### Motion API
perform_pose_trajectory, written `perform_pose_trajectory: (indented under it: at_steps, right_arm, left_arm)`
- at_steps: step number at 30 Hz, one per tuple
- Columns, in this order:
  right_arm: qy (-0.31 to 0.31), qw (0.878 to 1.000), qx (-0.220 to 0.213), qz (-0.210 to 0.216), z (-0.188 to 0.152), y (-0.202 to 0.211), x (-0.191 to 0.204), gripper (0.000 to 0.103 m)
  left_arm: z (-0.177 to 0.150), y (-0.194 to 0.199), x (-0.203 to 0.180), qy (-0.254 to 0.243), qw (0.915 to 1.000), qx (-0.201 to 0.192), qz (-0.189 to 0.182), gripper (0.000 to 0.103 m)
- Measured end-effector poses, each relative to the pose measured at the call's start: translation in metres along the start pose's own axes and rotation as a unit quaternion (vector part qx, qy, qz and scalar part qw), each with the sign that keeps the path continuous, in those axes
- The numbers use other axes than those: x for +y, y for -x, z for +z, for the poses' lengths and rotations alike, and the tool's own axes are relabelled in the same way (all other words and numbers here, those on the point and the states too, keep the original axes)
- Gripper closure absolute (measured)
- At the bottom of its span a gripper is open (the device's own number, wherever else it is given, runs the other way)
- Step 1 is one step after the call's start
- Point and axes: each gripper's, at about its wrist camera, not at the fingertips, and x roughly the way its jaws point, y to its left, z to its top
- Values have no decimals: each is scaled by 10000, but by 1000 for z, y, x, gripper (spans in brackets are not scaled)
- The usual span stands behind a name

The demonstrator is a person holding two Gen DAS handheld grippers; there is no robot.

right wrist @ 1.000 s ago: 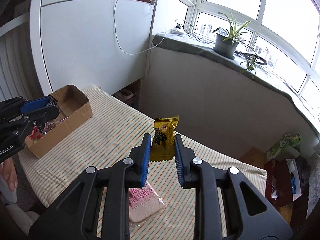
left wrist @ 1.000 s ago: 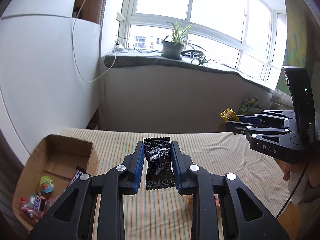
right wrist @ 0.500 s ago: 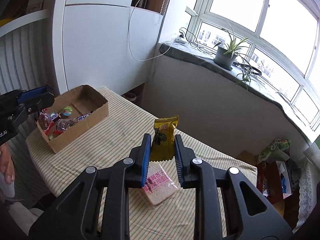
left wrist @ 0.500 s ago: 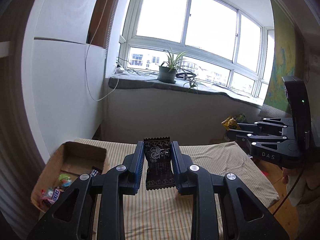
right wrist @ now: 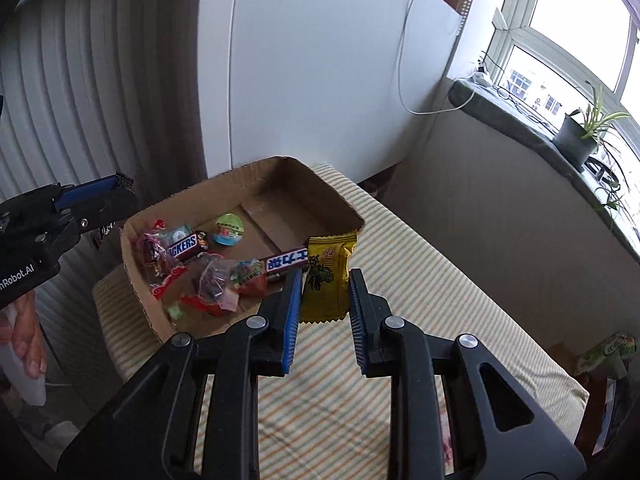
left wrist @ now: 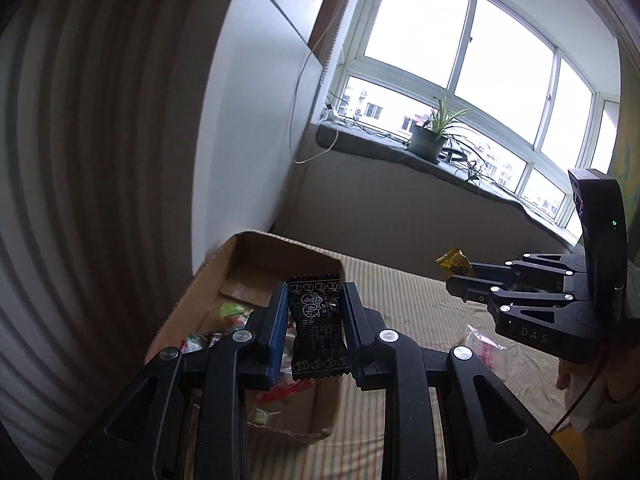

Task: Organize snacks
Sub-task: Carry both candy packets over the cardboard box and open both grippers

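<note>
My left gripper is shut on a black snack packet and holds it above the near end of the cardboard box. My right gripper is shut on a yellow snack packet and holds it over the box's right wall. The box holds several snacks, among them a Snickers bar and a round green candy. The right gripper also shows in the left wrist view, and the left gripper's fingers show at the left in the right wrist view.
The box sits at the left end of a table with a striped cloth. A pink-wrapped snack lies on the cloth. A white cabinet stands behind the box. A windowsill with a potted plant runs along the far wall.
Both grippers have swung left toward the box with their packets still held. The box is now much nearer, under both grippers.
</note>
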Motion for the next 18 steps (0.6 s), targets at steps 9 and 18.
perform_pose_trajectory:
  at_steps: [9, 18]
  right_arm:
    - [266, 9988, 34, 413, 23, -39, 40, 79]
    - [280, 9978, 54, 592, 29, -62, 37, 79]
  left_arm:
    - [-3, -10, 44, 262, 9990, 123, 331, 79]
    - [-4, -26, 42, 208, 9991, 213, 309, 79]
